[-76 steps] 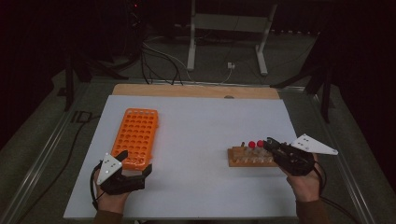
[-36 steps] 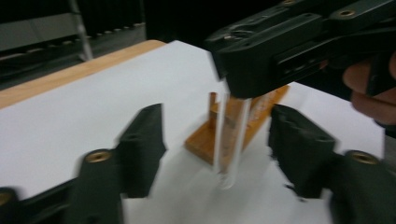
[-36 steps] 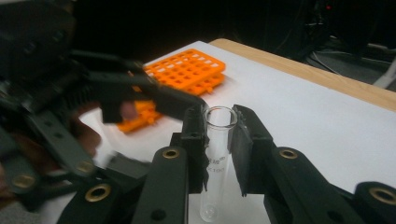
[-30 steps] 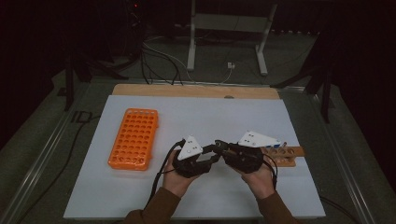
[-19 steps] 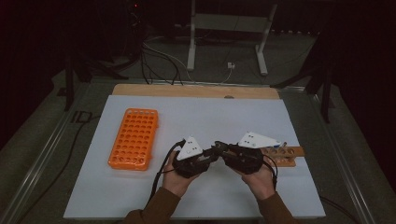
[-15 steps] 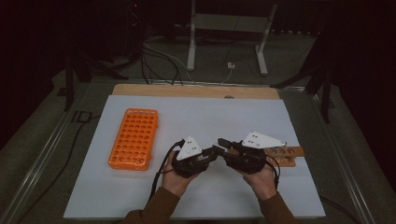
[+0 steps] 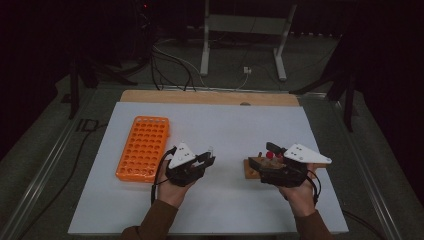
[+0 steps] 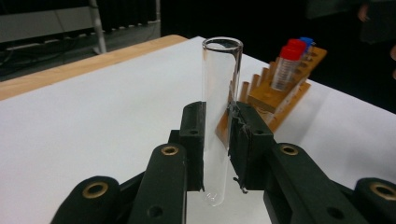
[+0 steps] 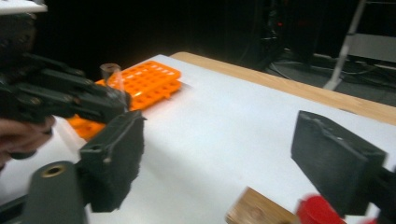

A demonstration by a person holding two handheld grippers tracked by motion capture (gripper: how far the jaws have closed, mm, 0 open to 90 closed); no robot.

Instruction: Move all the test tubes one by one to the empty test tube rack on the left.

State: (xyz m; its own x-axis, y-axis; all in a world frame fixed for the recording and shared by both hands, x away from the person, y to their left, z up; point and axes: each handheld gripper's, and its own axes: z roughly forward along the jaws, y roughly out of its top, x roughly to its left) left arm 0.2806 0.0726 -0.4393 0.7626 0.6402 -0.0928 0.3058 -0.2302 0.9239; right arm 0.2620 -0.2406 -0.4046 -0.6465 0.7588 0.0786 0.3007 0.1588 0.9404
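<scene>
My left tool is clamped on a clear glass tube. The tube stands upright between the two black jaws, its open mouth is on top and its round bottom comes out a little under the pads. In the high view I see the left tool over the white worktop, about in the middle between the left and the right edge and closer to the near edge. The tube shows there as a small pale stick at the tip of the tool.

The orange rack with many empty holes lies near the left edge of the worktop, just beside my left hand. In the right gripper view the same rack is behind the left tool, which carries the tube.

My right tool has its jaws wide apart and holds nothing. In the high view it is over the wooden rack, which is toward the right edge of the worktop. In the left gripper view the wooden rack carries tubes with red caps and one with a blue cap. The two tools are well apart from each other.
</scene>
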